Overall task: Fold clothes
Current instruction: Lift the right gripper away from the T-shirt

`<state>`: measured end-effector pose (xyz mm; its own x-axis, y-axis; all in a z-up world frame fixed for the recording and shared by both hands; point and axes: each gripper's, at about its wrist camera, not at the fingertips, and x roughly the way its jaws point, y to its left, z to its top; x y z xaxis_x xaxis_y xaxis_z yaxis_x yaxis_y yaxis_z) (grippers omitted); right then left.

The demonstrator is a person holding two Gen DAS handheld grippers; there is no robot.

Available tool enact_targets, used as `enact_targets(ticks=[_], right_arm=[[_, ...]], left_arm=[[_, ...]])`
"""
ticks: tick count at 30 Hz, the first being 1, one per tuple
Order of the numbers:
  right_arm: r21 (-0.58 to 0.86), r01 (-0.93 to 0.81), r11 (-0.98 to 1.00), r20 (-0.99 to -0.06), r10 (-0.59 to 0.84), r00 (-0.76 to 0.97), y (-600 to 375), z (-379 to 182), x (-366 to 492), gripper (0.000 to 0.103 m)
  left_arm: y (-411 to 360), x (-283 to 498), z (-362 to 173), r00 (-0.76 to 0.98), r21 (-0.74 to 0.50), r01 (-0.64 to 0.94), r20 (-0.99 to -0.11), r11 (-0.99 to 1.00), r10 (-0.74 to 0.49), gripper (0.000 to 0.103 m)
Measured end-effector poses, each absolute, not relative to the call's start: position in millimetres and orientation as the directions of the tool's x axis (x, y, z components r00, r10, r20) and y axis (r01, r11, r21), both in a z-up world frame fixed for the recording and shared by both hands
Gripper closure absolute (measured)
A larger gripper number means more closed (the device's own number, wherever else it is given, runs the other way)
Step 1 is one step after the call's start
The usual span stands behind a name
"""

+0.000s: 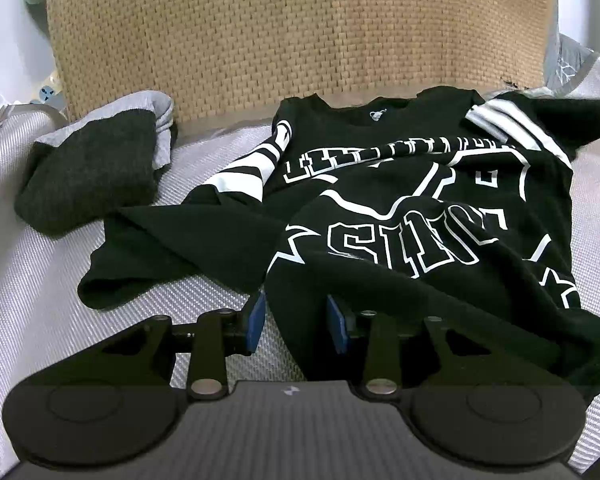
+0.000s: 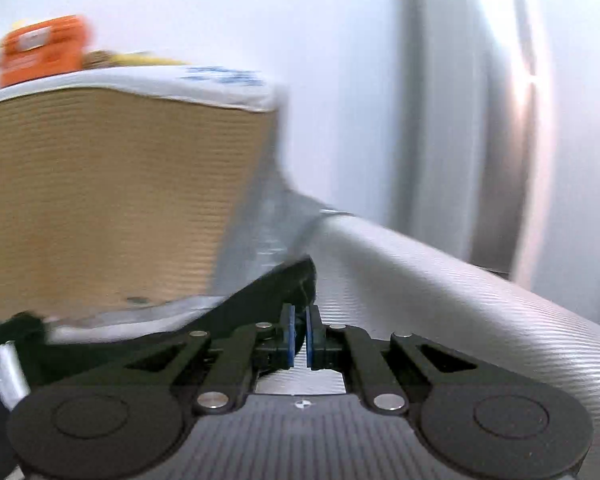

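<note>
Grey woven bedding (image 1: 204, 168) fills my left view, the black printed sweatshirt (image 1: 400, 216) rumpled at centre right. My left gripper (image 1: 296, 320) stands apart at its hem; my right gripper (image 2: 300, 336) pinches a black sleeve edge (image 2: 296, 280). Soft, limp; I'd grasp hems.

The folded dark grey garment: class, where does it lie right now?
In the left wrist view, the folded dark grey garment lies on the white bed cover, left of the black printed sweatshirt, in front of the woven headboard.
</note>
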<state>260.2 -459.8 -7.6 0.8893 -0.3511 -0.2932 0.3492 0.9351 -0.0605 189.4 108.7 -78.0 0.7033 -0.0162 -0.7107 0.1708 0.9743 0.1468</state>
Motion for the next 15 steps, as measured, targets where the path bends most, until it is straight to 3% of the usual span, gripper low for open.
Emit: enact_targets(ticks=[6, 10, 15], right_arm=[[-0.040, 0.467, 0.883, -0.302, -0.456, 0.837, -519.3, -6.4, 244.0, 0.097], [-0.083, 0.532, 0.843, -0.289, -0.531, 0.797, -528.2, -9.0, 228.3, 0.103], [-0.106, 0.453, 0.885, -0.347, -0.460, 0.818, -525.7, -28.8, 204.0, 0.103]], left_arm=[[105.9, 190.2, -78.0, 0.701, 0.175, 0.177, -0.714, 0.969, 0.001, 0.064], [108.1, 192.9, -78.9, 0.695, 0.176, 0.179, -0.719, 0.968, 0.003, 0.064], [109.0, 195.1, -80.2, 0.686, 0.168, 0.186, -0.728, 0.968, -0.005, 0.065]])
